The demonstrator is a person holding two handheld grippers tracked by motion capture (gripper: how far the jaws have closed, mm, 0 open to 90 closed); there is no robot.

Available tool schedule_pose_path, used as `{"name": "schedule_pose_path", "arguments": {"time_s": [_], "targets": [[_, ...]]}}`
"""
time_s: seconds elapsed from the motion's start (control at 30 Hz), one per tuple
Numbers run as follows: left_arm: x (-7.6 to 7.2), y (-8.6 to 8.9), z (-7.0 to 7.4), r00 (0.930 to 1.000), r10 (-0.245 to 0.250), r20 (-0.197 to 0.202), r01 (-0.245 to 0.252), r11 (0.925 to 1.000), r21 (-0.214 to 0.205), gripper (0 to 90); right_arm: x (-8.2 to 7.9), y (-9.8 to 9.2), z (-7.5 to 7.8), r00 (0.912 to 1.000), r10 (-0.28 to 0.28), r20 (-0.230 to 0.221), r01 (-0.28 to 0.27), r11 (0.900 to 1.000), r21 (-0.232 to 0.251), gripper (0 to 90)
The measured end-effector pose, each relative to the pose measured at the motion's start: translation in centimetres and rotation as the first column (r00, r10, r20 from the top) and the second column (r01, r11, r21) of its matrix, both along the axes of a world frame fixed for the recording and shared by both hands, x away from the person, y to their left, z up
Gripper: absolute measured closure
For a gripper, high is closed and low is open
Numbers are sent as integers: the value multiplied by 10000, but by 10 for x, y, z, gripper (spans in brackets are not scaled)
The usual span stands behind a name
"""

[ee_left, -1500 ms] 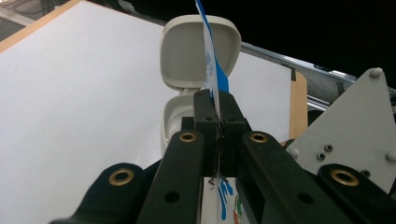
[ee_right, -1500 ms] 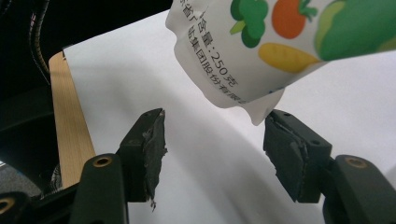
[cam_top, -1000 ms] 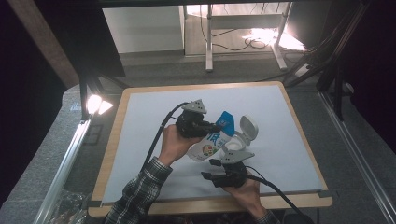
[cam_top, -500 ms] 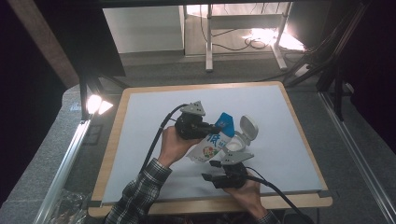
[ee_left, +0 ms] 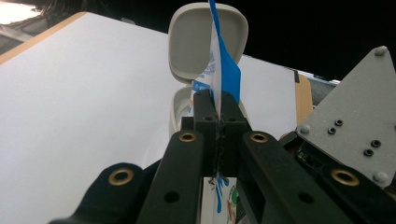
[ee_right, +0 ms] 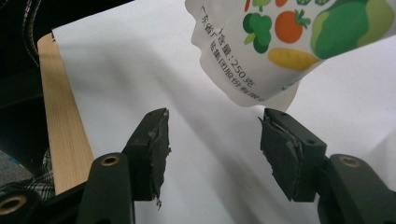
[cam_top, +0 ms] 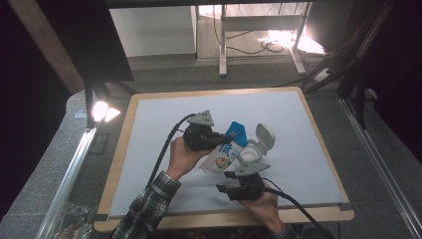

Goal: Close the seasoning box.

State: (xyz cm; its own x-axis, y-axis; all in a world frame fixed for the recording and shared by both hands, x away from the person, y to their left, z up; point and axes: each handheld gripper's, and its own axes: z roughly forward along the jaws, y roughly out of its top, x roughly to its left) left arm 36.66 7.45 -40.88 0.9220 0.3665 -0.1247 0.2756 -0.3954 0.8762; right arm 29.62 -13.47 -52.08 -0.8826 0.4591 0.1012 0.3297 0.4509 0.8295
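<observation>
Right now the left gripper (cam_top: 219, 139) clamps the blue top edge of the pouch (cam_top: 224, 155), holding it up over the white table sheet (cam_top: 164, 124), just beside the open white flip-lid container (cam_top: 259, 144). Below it, the right gripper (ee_right: 212, 140) has its jaws apart, having just been closing a little, with the pouch's bottom corner hanging just above the gap, unpinched.

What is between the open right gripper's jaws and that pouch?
Nothing: in the right gripper view, only bare white table lies between the right gripper and the pouch.
</observation>
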Motion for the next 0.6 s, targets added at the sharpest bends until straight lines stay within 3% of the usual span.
{"name": "schedule_pose_path", "arguments": {"time_s": [0.6], "targets": [[1, 13, -12, 9999, 101, 116, -99, 9998, -183, 890, 2, -1, -2, 10000, -78, -3, 78, 9999, -104, 424]]}}
